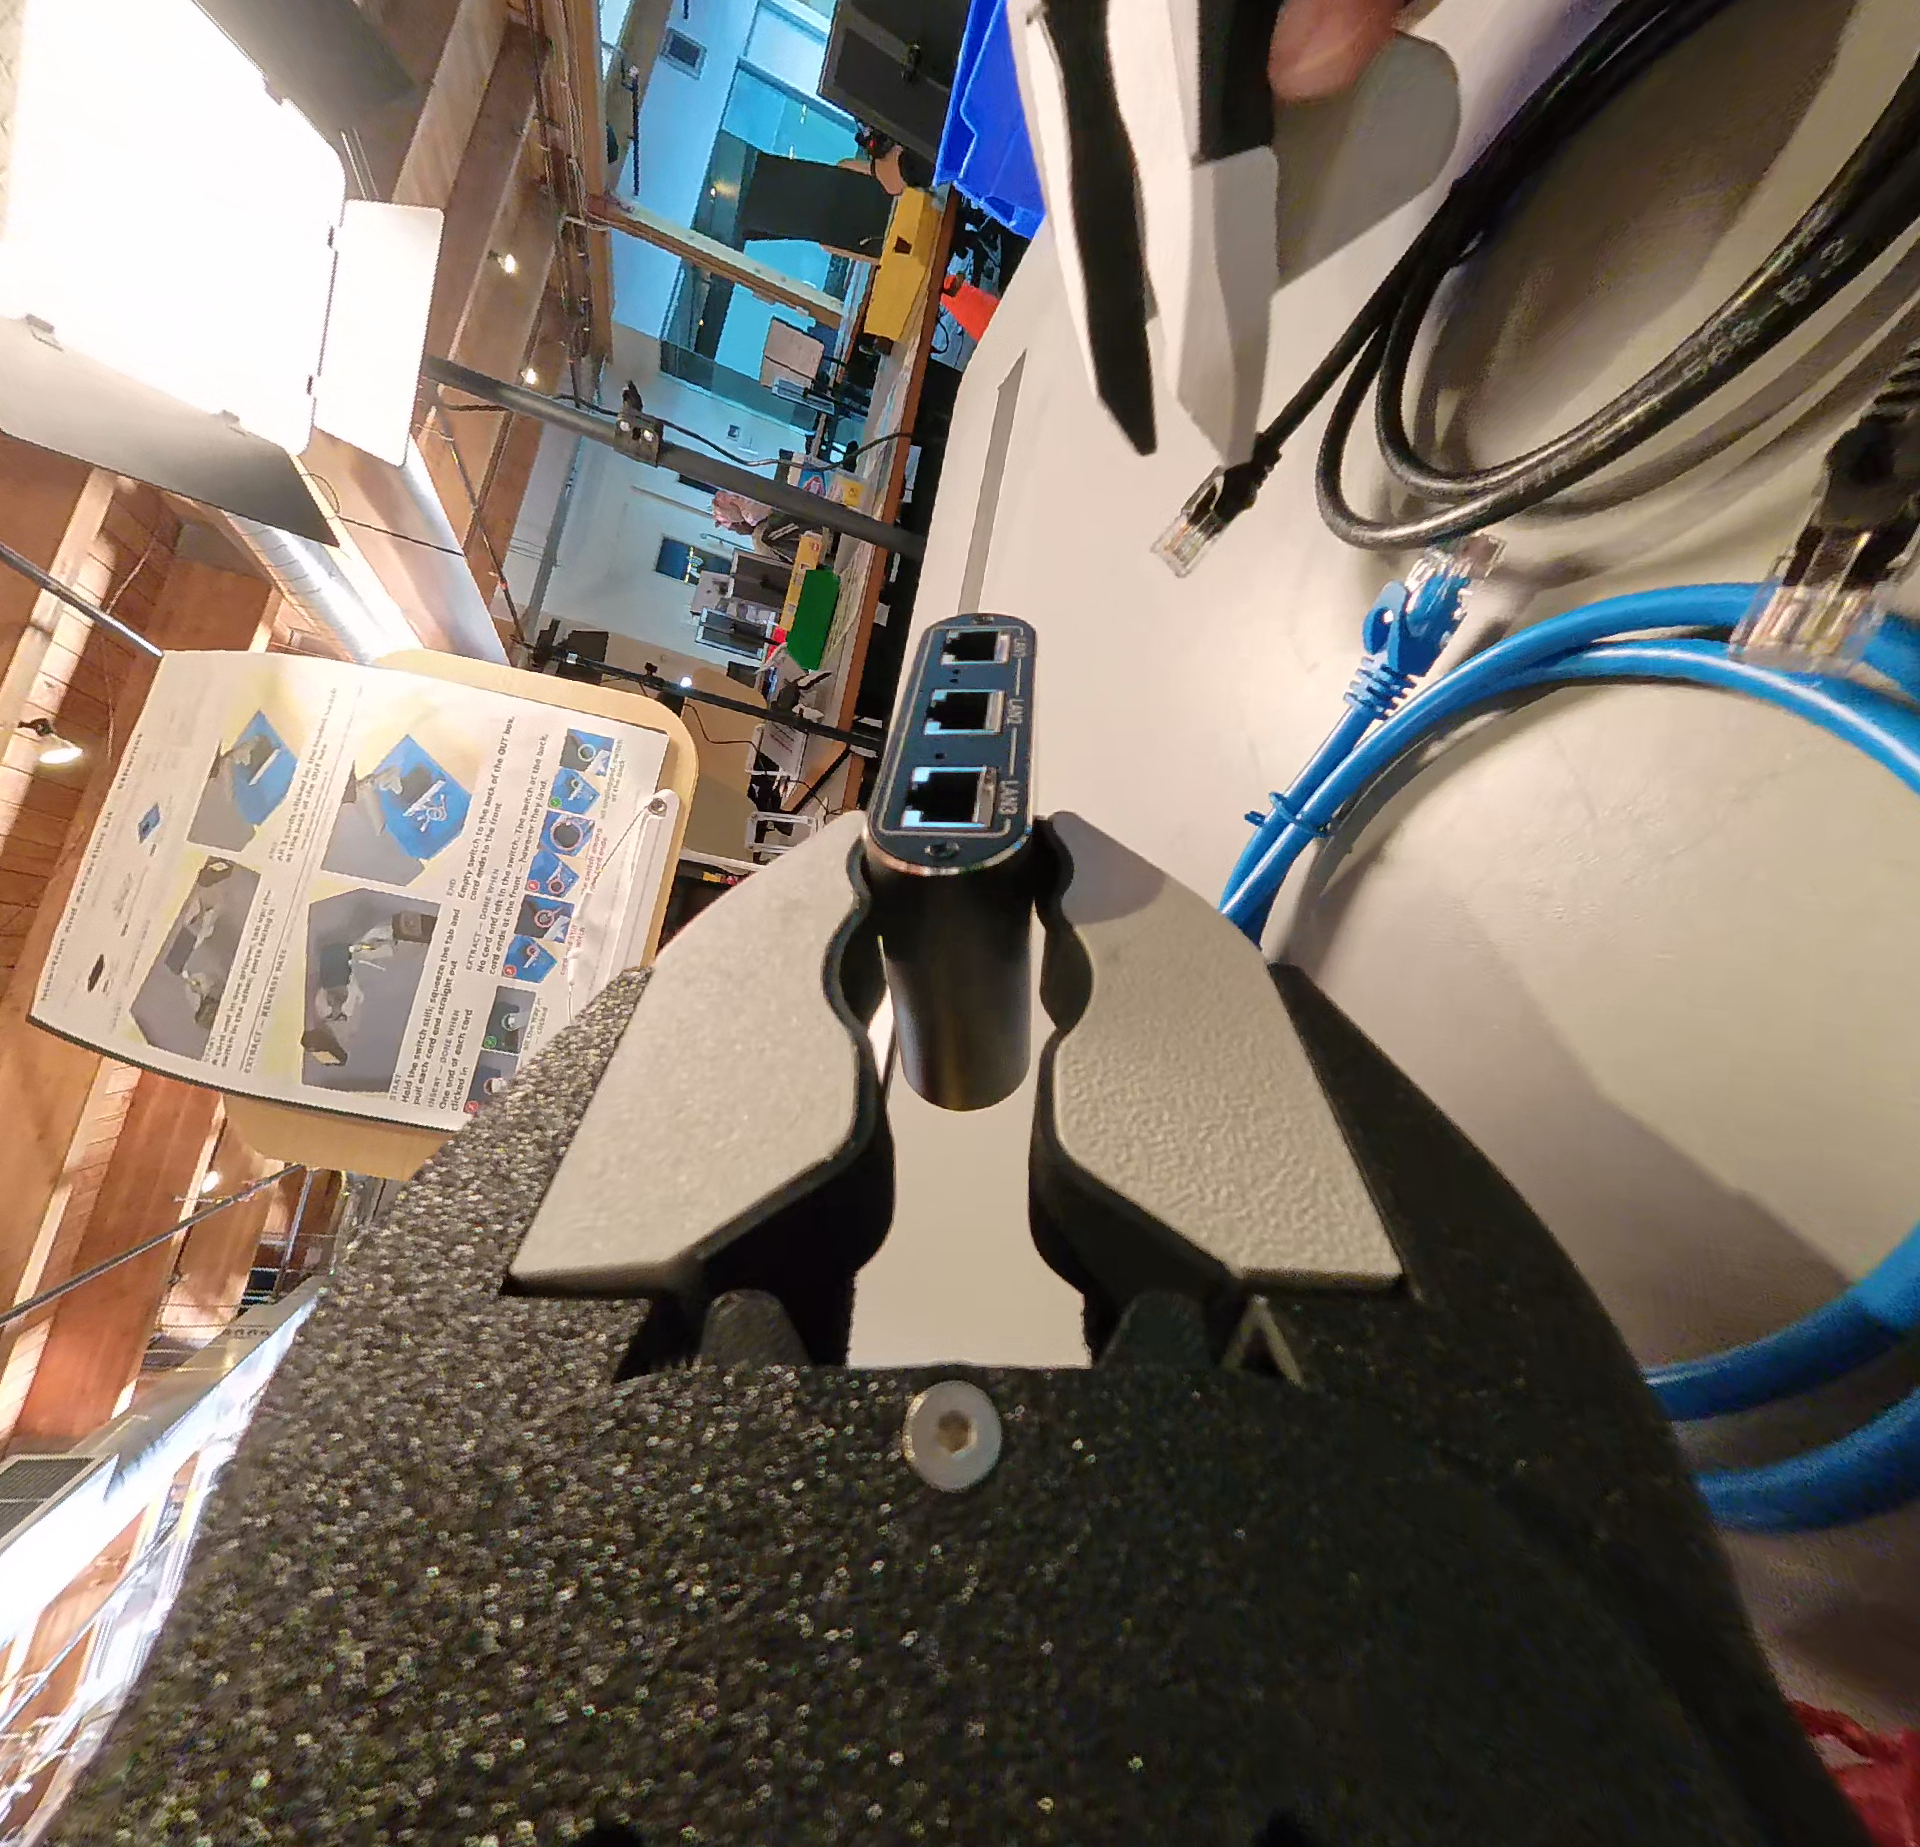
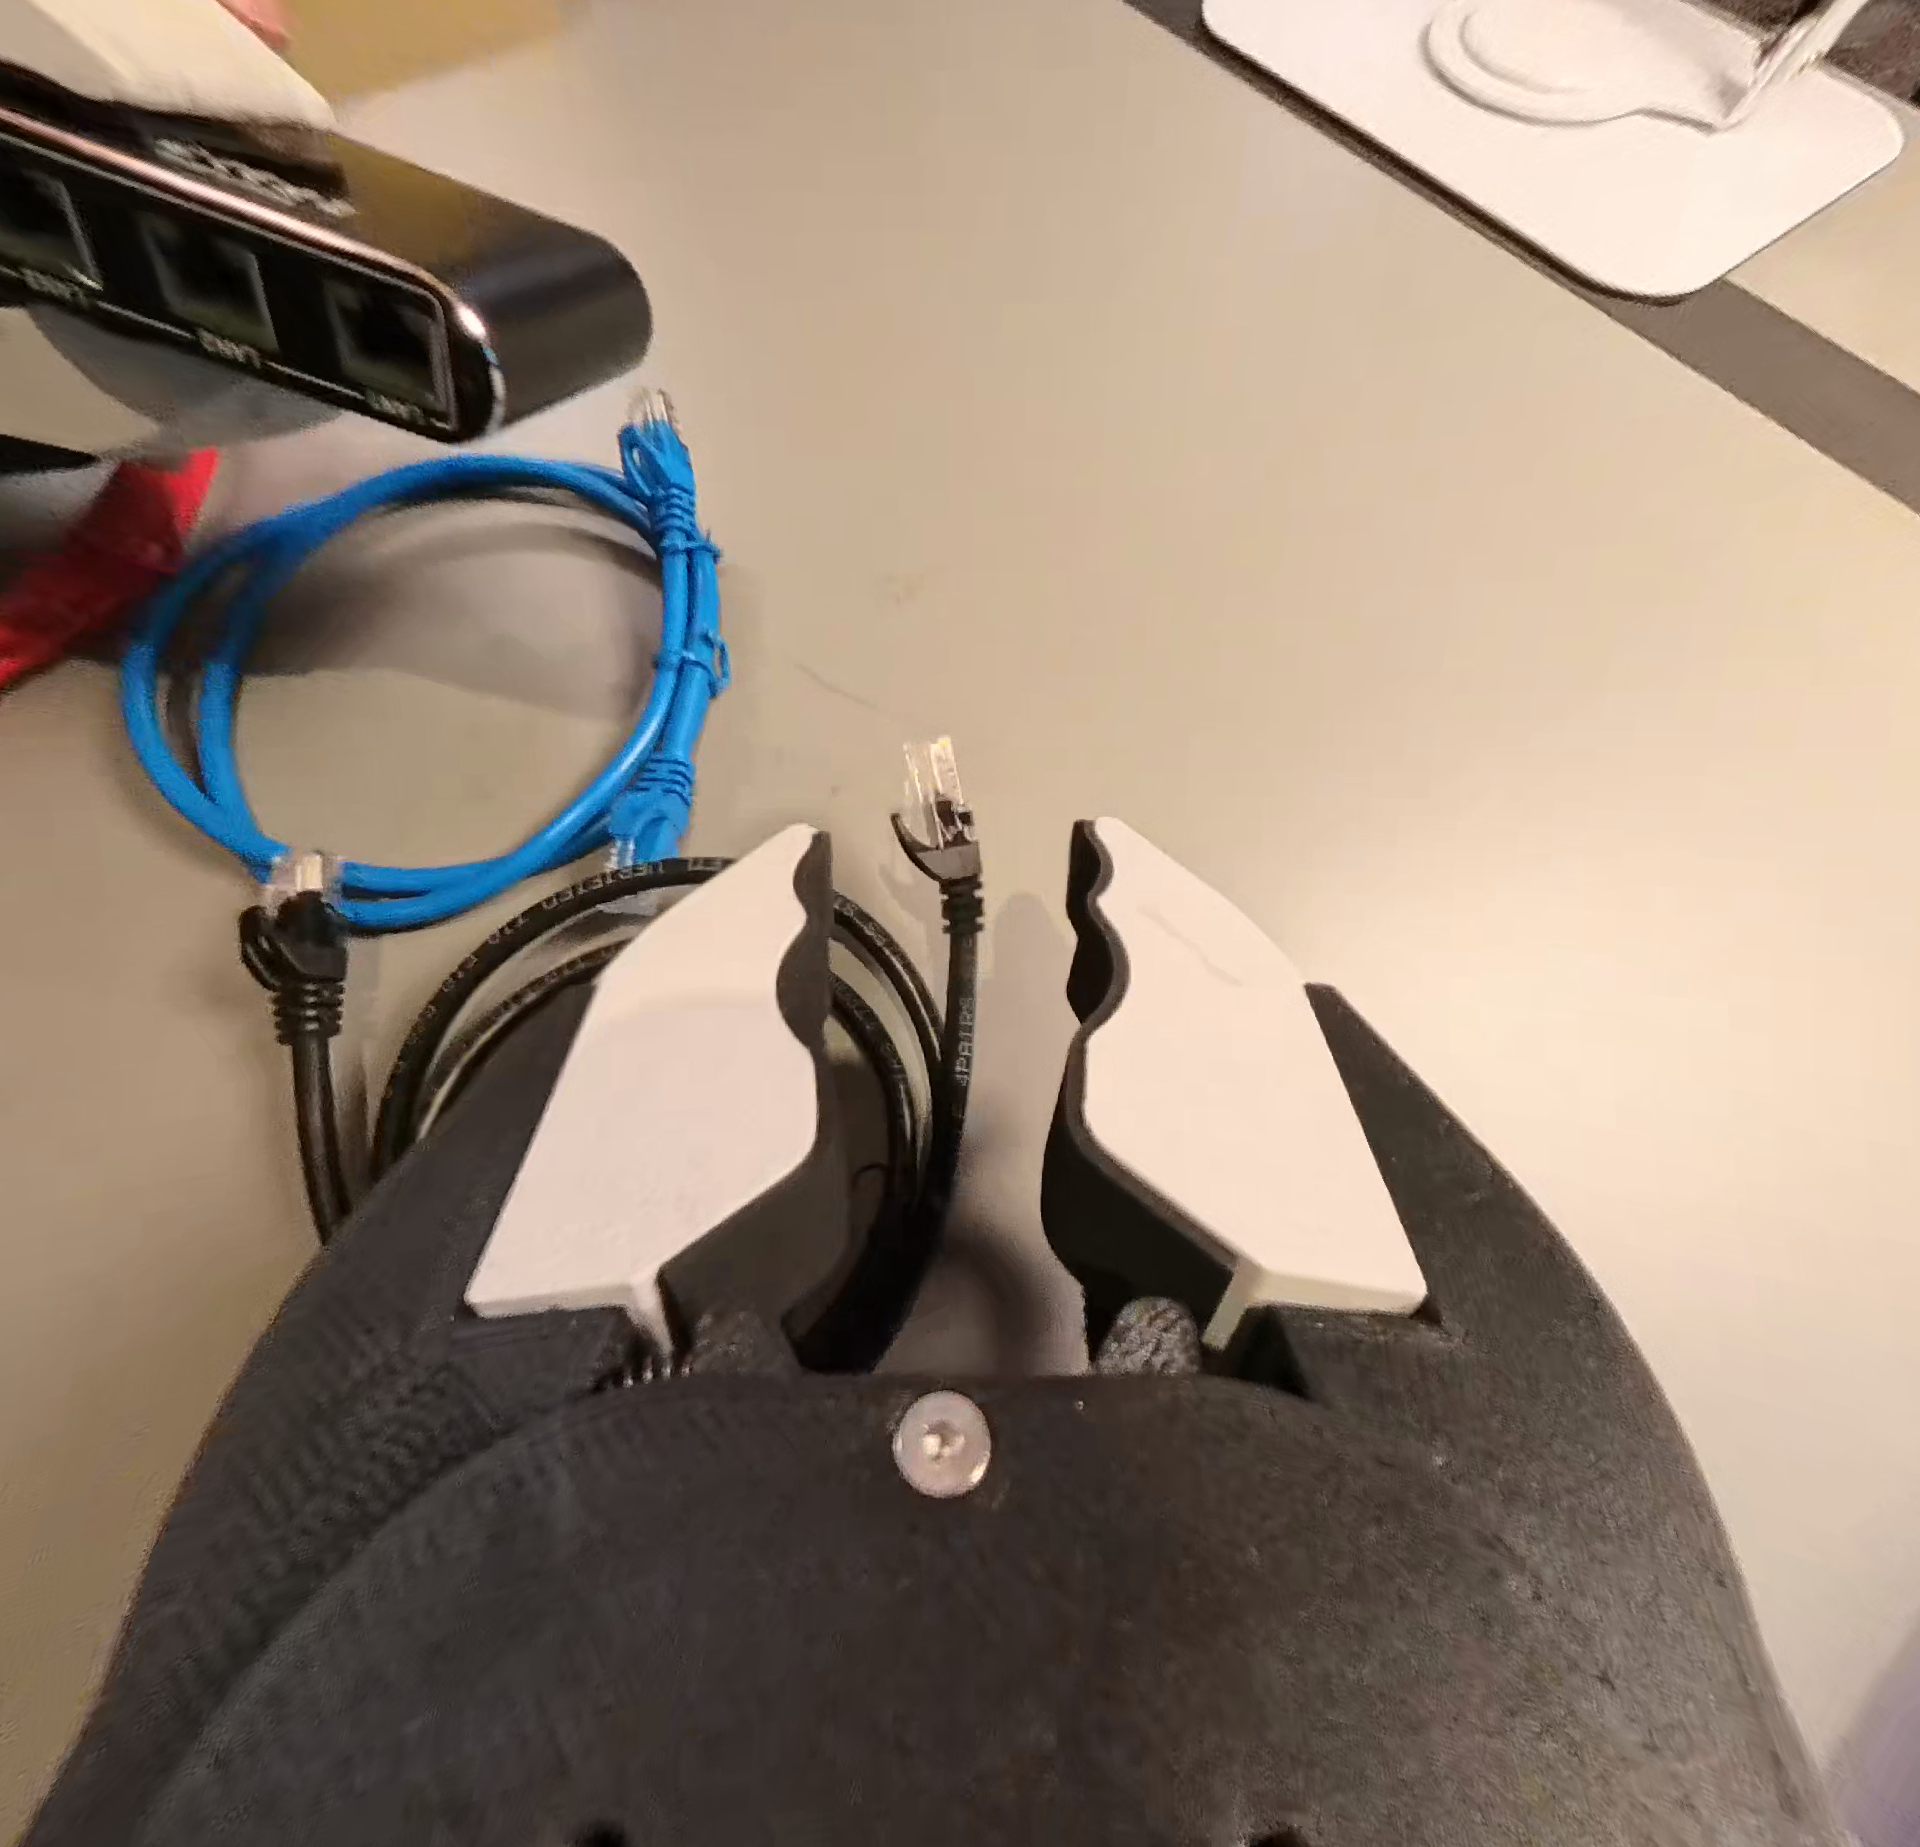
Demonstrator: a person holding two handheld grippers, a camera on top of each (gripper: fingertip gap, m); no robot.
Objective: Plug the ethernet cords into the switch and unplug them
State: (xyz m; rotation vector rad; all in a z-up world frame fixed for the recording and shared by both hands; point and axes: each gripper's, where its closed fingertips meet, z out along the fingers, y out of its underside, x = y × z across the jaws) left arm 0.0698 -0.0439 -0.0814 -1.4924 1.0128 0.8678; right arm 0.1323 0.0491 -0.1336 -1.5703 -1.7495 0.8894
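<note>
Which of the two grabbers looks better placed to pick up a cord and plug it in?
The right gripper. Its jaws are open on either side of the black cord, just behind its plug. The left gripper is already shut on the switch, whose ports are empty.

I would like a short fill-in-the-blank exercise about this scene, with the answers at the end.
1. The left gripper is shut on the ___.
2. The switch shows three ___ ports.
3. The right gripper is open around the ___ cord.
4. The blue cord lies on the ___.

Answers: switch; empty; black; table
</note>
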